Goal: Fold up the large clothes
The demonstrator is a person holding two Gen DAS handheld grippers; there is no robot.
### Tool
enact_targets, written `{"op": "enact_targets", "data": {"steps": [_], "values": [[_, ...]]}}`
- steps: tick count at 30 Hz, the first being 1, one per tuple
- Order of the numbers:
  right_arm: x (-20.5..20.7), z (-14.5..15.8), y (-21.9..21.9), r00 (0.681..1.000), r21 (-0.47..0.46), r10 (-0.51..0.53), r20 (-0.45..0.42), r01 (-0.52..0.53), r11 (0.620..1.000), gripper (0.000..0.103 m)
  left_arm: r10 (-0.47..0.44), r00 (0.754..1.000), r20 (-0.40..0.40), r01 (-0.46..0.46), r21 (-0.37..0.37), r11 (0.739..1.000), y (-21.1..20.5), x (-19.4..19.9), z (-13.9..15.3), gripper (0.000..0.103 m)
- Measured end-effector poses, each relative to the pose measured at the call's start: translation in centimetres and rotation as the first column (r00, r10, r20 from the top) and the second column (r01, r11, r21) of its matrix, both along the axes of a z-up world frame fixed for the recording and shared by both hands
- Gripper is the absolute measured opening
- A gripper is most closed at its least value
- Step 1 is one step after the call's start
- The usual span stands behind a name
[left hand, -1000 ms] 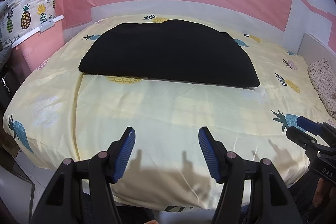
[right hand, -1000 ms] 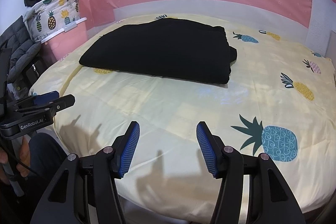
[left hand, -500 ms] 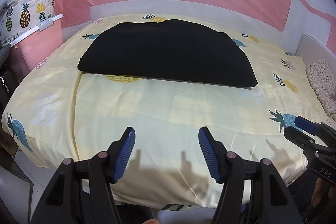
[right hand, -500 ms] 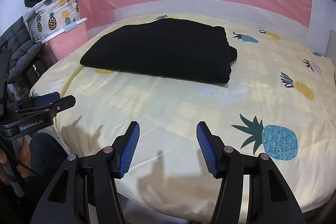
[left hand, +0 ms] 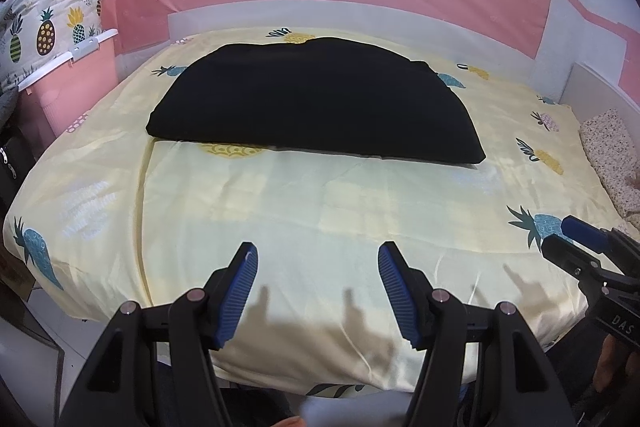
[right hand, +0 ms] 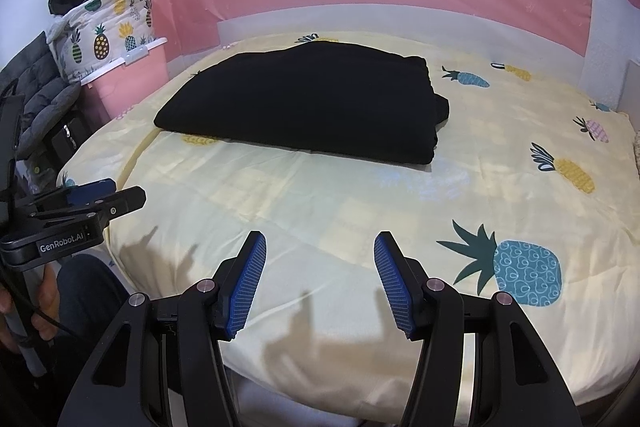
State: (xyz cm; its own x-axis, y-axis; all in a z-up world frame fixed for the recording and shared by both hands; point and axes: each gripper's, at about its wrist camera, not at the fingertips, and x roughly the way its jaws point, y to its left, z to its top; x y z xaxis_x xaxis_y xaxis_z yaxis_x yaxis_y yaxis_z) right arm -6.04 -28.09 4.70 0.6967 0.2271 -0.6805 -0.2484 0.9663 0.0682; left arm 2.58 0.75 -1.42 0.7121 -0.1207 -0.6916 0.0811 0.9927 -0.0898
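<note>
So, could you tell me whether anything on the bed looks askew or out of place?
Nothing much. The black garment lies folded on the pineapple sheet; only a small bulge of fabric pokes out at its right edge in the right wrist view.

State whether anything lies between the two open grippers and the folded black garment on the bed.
Nothing visible does. Only bare pineapple-print yellow sheet separates the left gripper and right gripper from the folded black garment; both stand open and empty.

A matt black cloth garment [left hand: 316, 103] lies on a smooth, faintly glossy yellow bed sheet [left hand: 280, 211], before hand-held gripper fingers [right hand: 250, 283] of black plastic with ribbed blue pads and a pink plastic bin [right hand: 136, 83].
</note>
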Motion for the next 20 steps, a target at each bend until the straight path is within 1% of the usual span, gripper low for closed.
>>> {"op": "enact_targets", "data": {"steps": [14,20], "values": [[-0.3,0.1,-0.53,1.0,0.011,-0.019,0.001,0.019,1.0,0.057,0.006,1.0,-0.006,-0.006,0.027,1.0,-0.53,0.11,-0.03,0.065],[-0.26,0.07,-0.9,1.0,0.018,-0.025,0.001,0.025,1.0,0.057,0.007,1.0,-0.016,-0.007,0.022,1.0,-0.6,0.26,-0.21,0.065]]}}
